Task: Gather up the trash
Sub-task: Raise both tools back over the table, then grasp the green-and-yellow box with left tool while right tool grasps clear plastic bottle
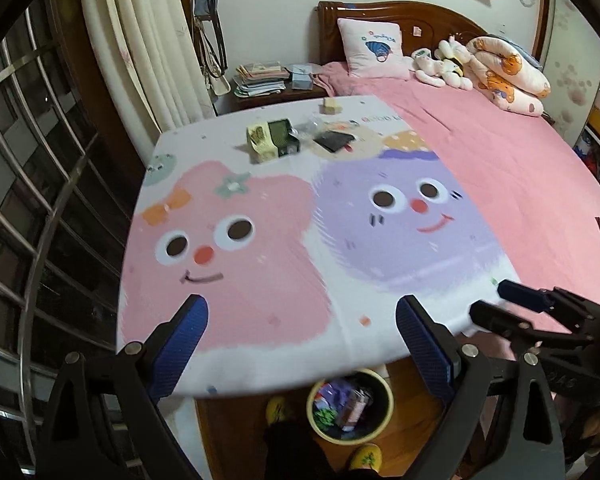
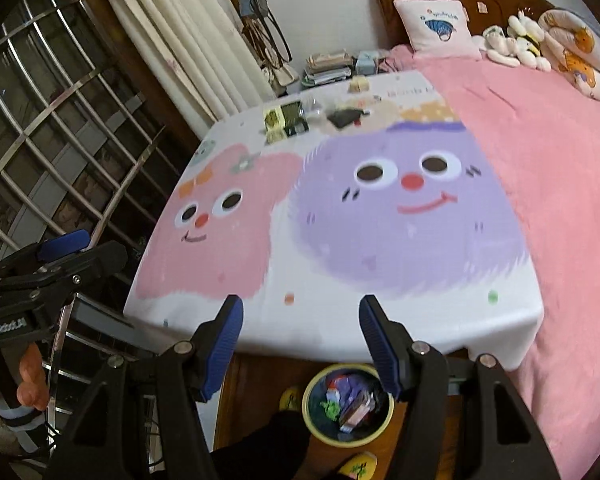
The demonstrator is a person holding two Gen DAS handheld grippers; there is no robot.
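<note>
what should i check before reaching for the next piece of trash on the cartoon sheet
1. Left gripper open and holding nothing: ok.
2. Right gripper open and holding nothing: ok.
3. Trash left to collect: ok; green and yellow carton, black wrapper and small tan box lie at the sheet's far end.
4. Path over the cartoon sheet: ok, nothing lying between grippers and trash.
5. Yellow-rimmed bin on the floor below the near edge has room: cannot tell, already holds wrappers.
6. Clear wrapper between carton and black wrapper: cannot tell, blurred.

white cloth (image 1: pixel 340 340) with pink and purple cartoon faces, pink bedsheet (image 1: pixel 500 152), yellow-rimmed bin (image 1: pixel 384 420).
</note>
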